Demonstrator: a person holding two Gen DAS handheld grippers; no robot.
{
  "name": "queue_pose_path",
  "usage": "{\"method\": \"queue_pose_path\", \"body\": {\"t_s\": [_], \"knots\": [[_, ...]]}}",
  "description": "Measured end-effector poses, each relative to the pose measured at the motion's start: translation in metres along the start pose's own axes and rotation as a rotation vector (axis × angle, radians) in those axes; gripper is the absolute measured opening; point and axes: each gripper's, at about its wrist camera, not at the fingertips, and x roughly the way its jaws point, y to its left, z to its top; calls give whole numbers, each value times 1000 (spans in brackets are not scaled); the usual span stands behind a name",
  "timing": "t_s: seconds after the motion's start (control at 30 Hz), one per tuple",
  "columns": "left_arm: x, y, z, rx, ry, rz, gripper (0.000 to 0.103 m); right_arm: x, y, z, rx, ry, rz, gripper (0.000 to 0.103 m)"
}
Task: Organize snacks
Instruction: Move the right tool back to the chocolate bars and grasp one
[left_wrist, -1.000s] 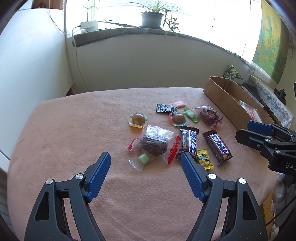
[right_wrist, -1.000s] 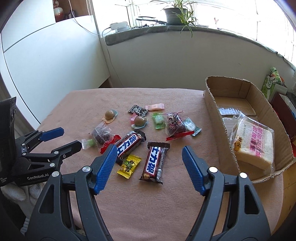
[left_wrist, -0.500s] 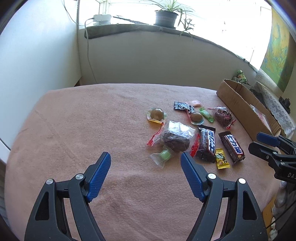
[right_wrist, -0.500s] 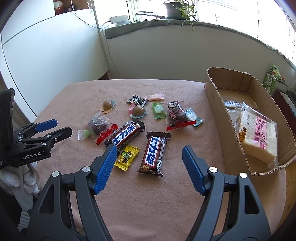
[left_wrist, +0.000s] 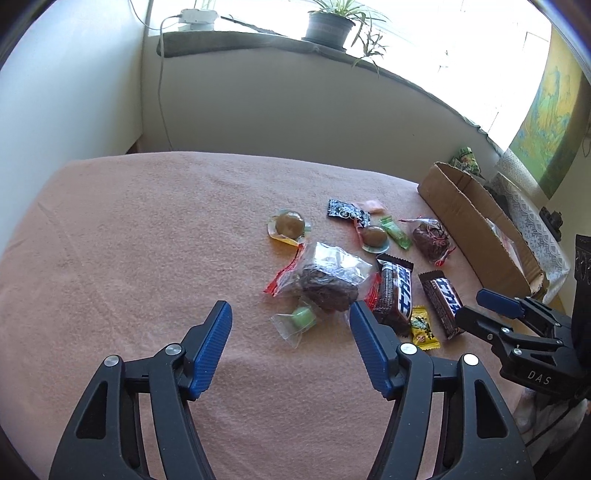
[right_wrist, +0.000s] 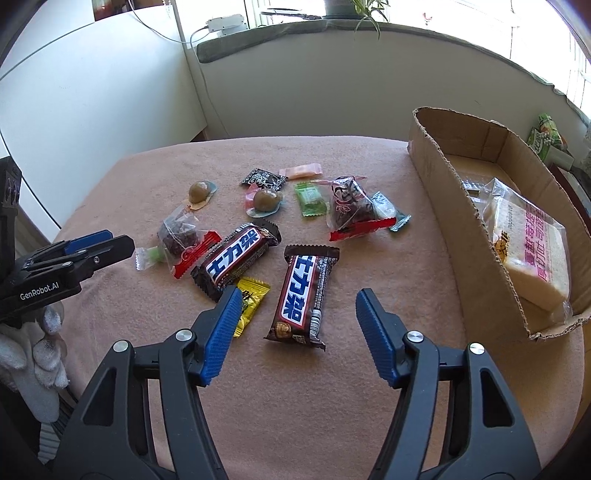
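Snacks lie scattered on the pink cloth. My right gripper (right_wrist: 298, 298) hovers over a brown chocolate bar (right_wrist: 304, 291), which shows between its closing jaws; the pads do not touch it. A second bar (right_wrist: 236, 260) and a yellow candy (right_wrist: 253, 299) lie to its left. My left gripper (left_wrist: 290, 314) hangs low, jaws closing, with a small green candy (left_wrist: 301, 319) showing in the gap, untouched. Just beyond it is a clear bag with a dark cake (left_wrist: 325, 277). Each gripper appears at the edge of the other's view.
A cardboard box (right_wrist: 439, 177) stands on the right and holds a wrapped bread packet (right_wrist: 528, 243). Round brown candies (right_wrist: 266, 199), a black packet (right_wrist: 262, 179), a pink candy (right_wrist: 301, 170) and a dark red bag (right_wrist: 349, 206) lie farther back. A gloved hand (right_wrist: 40, 354) is at the left edge.
Both grippers have sunk closer to the snacks and their jaws have narrowed a little. The snacks themselves have not moved.
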Motion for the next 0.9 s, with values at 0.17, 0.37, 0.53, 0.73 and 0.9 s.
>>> {"method": "queue_pose_path", "body": {"t_s": [0.17, 0.37, 0.53, 0.73, 0.9], "knots": [[17, -12, 5, -2, 21, -29, 66, 9, 1, -1, 8, 17, -14, 66], [32, -17, 9, 2, 40, -38, 66, 21, 0, 1, 29, 35, -21, 59], [41, -15, 11, 9, 54, -29, 66, 31, -3, 5, 45, 46, -25, 55], [45, -16, 11, 19, 53, -24, 66, 35, -1, 6, 35, 53, -34, 51], [46, -16, 12, 19, 47, -24, 59, 36, 0, 7, 24, 55, -41, 38]]}}
